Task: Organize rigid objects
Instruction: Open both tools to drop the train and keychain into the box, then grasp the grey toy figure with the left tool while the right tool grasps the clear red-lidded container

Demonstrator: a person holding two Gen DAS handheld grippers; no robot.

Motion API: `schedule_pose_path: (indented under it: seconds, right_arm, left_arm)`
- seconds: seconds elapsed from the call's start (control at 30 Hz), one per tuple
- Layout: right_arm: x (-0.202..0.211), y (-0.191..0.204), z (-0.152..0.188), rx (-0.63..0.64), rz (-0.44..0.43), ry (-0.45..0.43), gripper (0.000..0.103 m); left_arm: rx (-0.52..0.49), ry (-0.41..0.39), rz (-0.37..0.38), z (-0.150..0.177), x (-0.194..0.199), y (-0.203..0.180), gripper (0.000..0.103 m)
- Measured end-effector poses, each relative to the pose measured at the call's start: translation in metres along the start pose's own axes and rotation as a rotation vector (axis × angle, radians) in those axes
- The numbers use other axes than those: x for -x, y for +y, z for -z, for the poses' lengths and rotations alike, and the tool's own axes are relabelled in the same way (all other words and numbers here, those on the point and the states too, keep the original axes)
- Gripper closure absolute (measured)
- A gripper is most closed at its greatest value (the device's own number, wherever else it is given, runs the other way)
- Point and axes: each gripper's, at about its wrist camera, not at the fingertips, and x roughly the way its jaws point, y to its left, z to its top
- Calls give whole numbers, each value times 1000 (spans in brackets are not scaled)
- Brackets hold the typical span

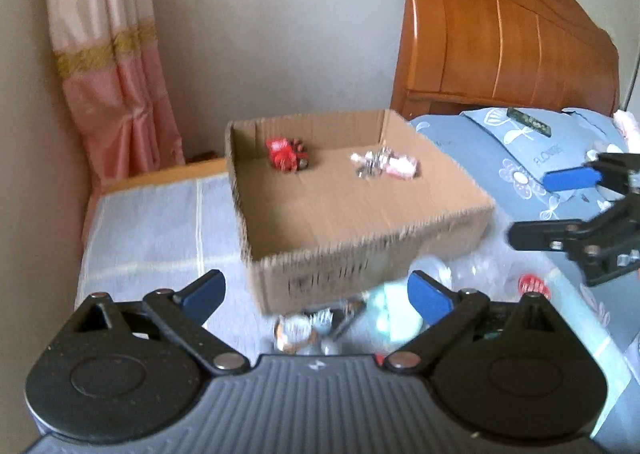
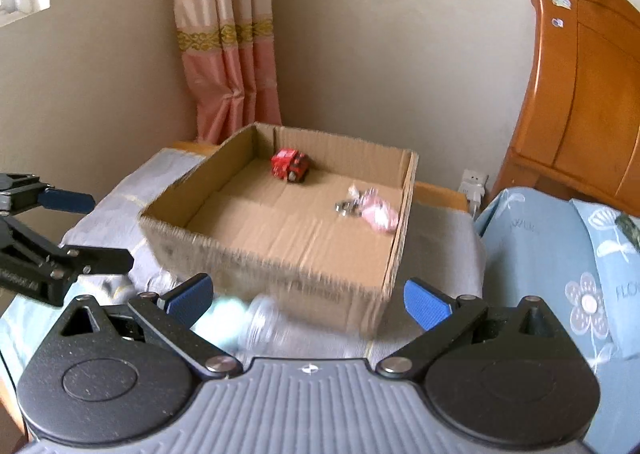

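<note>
A shallow open cardboard box (image 1: 352, 262) (image 2: 280, 274) stands on a cloth-covered surface beside the bed. Inside it lie a red toy truck (image 1: 286, 154) (image 2: 290, 165) and a pink and white trinket with metal rings (image 1: 384, 164) (image 2: 372, 210). My left gripper (image 1: 316, 296) (image 2: 110, 228) is open in front of the box's near wall, with nothing between its blue pads. My right gripper (image 2: 308, 302) (image 1: 532, 206) is open too, just right of the left one. Blurred small items lie below both: a clear plastic bottle (image 2: 260, 324) and a ring-shaped piece (image 1: 294, 330).
A red bottle cap (image 1: 534, 286) and clear plastic pieces (image 1: 472, 274) lie right of the box front. A blue flowered pillow (image 1: 520, 158) (image 2: 592, 254) and a wooden headboard (image 1: 500, 34) stand to the right. A pink curtain (image 2: 228, 54) hangs behind.
</note>
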Motion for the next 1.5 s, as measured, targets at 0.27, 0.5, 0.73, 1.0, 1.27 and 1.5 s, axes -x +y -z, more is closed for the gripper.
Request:
schedule_pose_path:
  seconds: [0.27, 0.5, 0.73, 1.0, 1.27, 1.5]
  right_arm:
    - [13, 2, 65, 13, 66, 16, 0]
    - [-3, 0, 108, -19, 113, 90, 0]
    - [-26, -12, 126, -83, 103, 183, 0]
    - [-27, -13, 122, -47, 48, 173, 0]
    - [-27, -16, 121, -46, 54, 158, 0]
    - [-27, -14, 123, -36, 49, 128, 0]
  left_arm:
    - [-8, -28, -54, 33, 7, -1, 6]
    - [-43, -15, -47, 54, 4, -5, 5]
    - [-59, 3, -42, 60, -6, -1, 5]
    - [-70, 44, -29, 58, -33, 5, 5]
    - [-29, 70, 6, 55, -51, 19, 4]
    - [-2, 85, 0, 58, -50, 32, 2]
